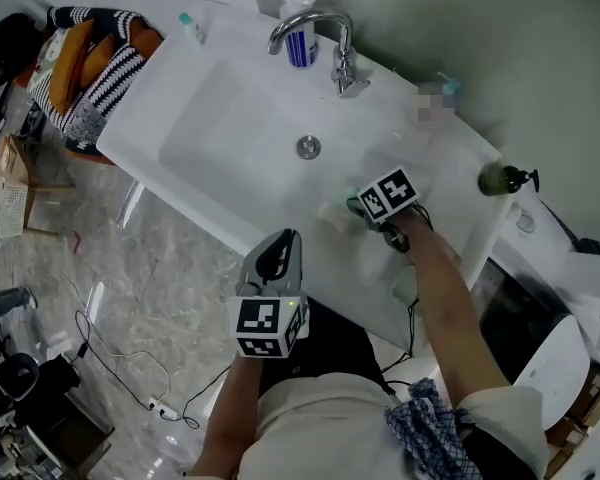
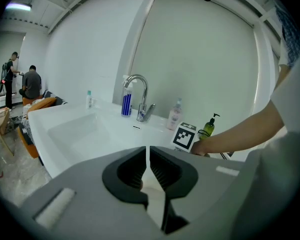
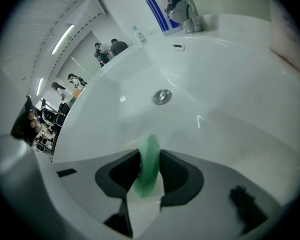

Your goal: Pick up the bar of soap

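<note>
White sink (image 1: 210, 118): right gripper (image 3: 150, 155) clamped on the green bar of soap (image 3: 148, 170), over the basin at 5 o'clock of the drain (image 1: 308, 147). Left gripper (image 2: 148, 159) closed, empty, 6 o'clock of the drain.

Head view, centre: we see only a green sliver of the bar of soap (image 1: 353, 204), the rest hidden behind the marker cube (image 1: 388, 195) of the right gripper (image 1: 360, 210). Right gripper view: the tap (image 3: 182, 9) is cut off by the top edge, and the figures (image 3: 115, 46) at upper left are too small to tell.

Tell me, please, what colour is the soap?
The soap is pale green, clearest in the right gripper view.
</note>
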`<state>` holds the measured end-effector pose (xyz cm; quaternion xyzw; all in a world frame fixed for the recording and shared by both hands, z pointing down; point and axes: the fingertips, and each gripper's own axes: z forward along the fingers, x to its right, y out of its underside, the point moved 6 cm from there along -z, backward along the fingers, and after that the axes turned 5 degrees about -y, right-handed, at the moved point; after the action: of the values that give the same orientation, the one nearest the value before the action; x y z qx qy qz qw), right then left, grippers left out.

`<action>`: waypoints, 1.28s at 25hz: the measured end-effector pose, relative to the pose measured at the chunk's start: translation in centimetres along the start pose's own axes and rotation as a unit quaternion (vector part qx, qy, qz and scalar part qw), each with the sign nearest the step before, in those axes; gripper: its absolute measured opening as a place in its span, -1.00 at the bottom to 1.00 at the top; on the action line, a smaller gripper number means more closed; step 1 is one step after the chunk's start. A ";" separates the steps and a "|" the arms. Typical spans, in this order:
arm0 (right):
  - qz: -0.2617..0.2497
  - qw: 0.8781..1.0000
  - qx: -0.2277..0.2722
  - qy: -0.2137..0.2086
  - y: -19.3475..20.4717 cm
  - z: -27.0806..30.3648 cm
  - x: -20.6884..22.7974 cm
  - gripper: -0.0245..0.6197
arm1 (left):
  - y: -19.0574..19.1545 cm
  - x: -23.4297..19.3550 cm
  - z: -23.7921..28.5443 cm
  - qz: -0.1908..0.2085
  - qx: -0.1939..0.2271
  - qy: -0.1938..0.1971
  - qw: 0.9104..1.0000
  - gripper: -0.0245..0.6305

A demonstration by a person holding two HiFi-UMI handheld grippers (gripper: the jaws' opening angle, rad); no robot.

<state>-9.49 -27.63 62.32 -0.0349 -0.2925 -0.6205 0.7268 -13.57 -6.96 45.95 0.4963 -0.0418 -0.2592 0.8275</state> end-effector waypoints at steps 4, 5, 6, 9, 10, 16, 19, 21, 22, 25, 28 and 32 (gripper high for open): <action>0.000 1.000 -0.010 -0.001 -0.5 1.2 0.7 -0.53 | 0.0 -0.1 -0.5 -0.012 0.002 -0.015 1.000 -0.83; 0.010 1.000 -0.013 -0.008 -0.5 1.5 0.9 -0.52 | 0.0 0.0 -0.8 -0.013 0.003 -0.018 1.000 -0.83; 0.019 1.000 -0.019 -0.013 -0.4 1.8 1.0 -0.53 | 0.0 0.0 -1.0 -0.013 0.005 -0.020 1.000 -0.83; 0.016 0.999 -0.046 -0.010 0.0 2.9 1.6 -0.53 | 0.3 0.1 -1.6 -0.015 0.006 -0.032 0.999 -0.83; 0.016 0.999 -0.049 -0.011 0.0 3.1 1.7 -0.53 | 0.4 0.0 -1.7 -0.017 0.005 -0.037 0.999 -0.83; 0.039 0.998 -0.050 -0.022 -0.3 3.4 2.7 -0.52 | 1.5 -0.3 -2.3 -0.025 -0.001 -0.054 0.998 -0.83; 0.031 0.998 -0.053 -0.017 -0.4 3.5 2.6 -0.52 | 1.7 -0.2 -2.5 -0.022 0.003 -0.061 0.998 -0.83; 0.031 0.998 -0.052 -0.014 -0.2 3.5 2.4 -0.52 | 1.6 -0.2 -2.7 -0.021 0.006 -0.065 0.998 -0.84; 0.031 0.998 -0.049 -0.010 -0.2 3.5 2.5 -0.52 | 1.6 -0.2 -2.8 -0.022 0.007 -0.066 0.998 -0.84; -0.018 0.998 -0.055 0.028 -0.4 3.3 2.5 -0.46 | 1.5 -0.2 -2.9 -0.022 0.009 -0.067 0.997 -0.84; -0.054 0.996 -0.055 0.050 -0.5 3.2 2.5 -0.37 | 1.4 0.0 -2.8 -0.018 0.010 -0.065 0.998 -0.84; -0.042 0.998 -0.038 0.040 -0.8 2.4 2.7 -0.27 | 1.2 0.3 -2.7 -0.016 0.010 -0.057 0.998 -0.84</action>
<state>-11.01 -29.18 65.32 -0.0253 -0.2401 -0.6619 0.7096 -11.99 -4.49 45.61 0.4896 -0.0838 -0.2996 0.8146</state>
